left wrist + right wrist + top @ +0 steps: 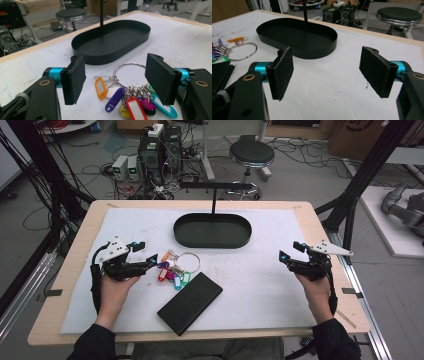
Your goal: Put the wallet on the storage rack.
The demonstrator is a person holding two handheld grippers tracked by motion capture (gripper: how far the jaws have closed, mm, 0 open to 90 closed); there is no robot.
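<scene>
Both grippers wide | key bunch (130,100) between left gripper's (120,77) jaws, untouched

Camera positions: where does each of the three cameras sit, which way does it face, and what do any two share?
High view: above the person's side, looking forward and down on the table; both forearms, left claw and right claw show.
Left gripper view: rides the left claw, open jaws facing the bunch of coloured plastic key tags on a metal ring.
Right gripper view: rides the right claw, open jaws over the white mat.
All share the black oval metal tray.
</scene>
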